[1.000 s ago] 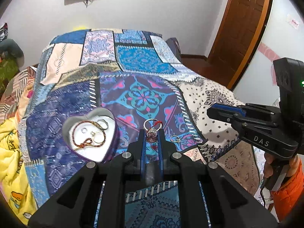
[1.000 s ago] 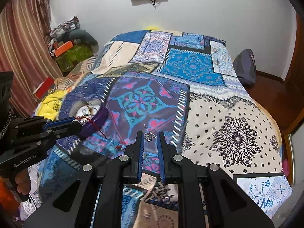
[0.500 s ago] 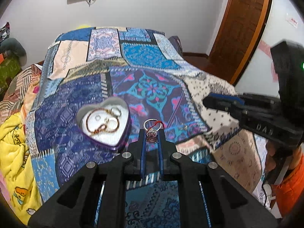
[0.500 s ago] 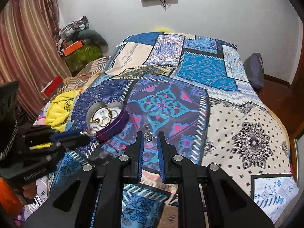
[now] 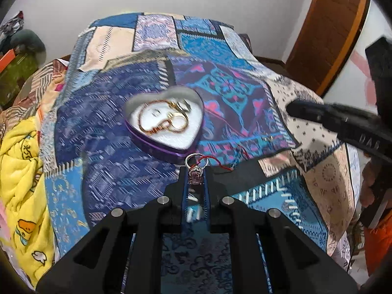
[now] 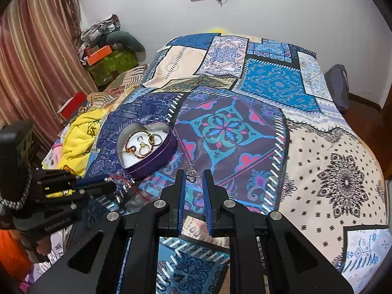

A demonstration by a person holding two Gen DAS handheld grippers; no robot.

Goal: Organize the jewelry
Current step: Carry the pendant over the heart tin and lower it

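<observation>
A purple heart-shaped tin (image 5: pixel 166 122) with a white lining lies on the patterned bedspread and holds a bracelet and rings; it also shows in the right wrist view (image 6: pixel 147 147). My left gripper (image 5: pixel 195 171) is shut on a silver ring with a stone (image 5: pixel 195 174) tied to a red thread (image 5: pixel 220 165), just in front of the tin's near edge. My right gripper (image 6: pixel 193 174) is shut on a small silver earring (image 6: pixel 190 174), to the right of the tin. The right gripper shows at the right of the left wrist view (image 5: pixel 291 109).
The bedspread (image 6: pixel 245 127) covers a bed. A yellow blanket (image 6: pixel 78 134) and clutter lie at its left side by a striped curtain (image 6: pixel 36 49). A wooden door (image 5: pixel 328 31) stands at the right. Another small jewelry piece (image 5: pixel 268 138) lies on the cloth.
Both grippers have pulled back and left; the tin now appears nearer the centre of the left wrist view, directly ahead of the held ring. Both grips are unchanged.
</observation>
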